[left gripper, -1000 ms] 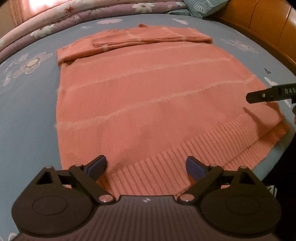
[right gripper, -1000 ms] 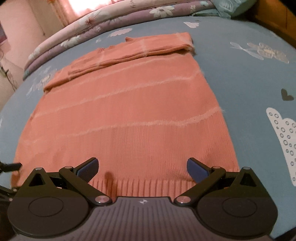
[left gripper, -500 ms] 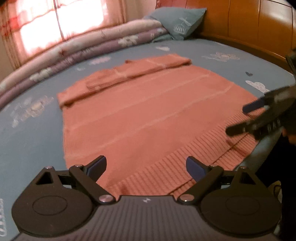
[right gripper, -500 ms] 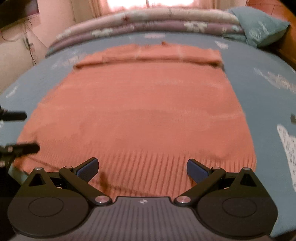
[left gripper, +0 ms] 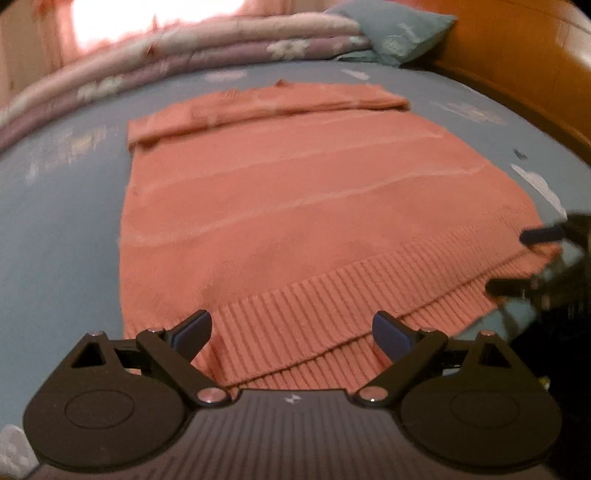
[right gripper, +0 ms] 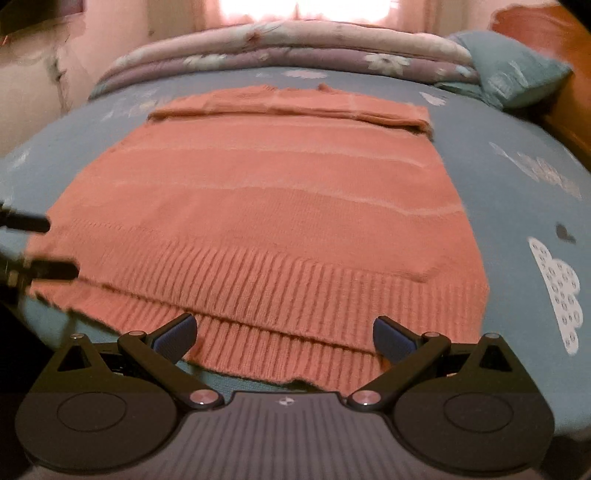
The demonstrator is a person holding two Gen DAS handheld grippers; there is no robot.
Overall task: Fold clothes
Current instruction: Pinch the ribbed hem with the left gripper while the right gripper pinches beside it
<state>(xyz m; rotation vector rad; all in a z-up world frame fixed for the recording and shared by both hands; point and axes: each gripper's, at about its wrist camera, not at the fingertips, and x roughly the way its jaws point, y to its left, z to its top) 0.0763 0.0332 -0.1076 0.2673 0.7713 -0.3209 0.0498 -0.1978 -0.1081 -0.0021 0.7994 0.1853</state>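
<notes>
Grippers gape empty, left gripper [left gripper: 291, 332] and right gripper [right gripper: 284, 334] each facing the ribbed hem [right gripper: 266, 291] at 12 o'clock. Sweater [left gripper: 295, 192] lies flat on the bed [left gripper: 62, 221], long axis running away toward folded sleeves; neither is nearer.

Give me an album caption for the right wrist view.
Open right tool poised at the ribbed hem of an orange sweater spread on a blue bed.

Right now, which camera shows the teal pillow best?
The right wrist view: the teal pillow sits fairly sharp at the far right, beside the rolled quilt. The left wrist view shows it too, blurrier.
</notes>
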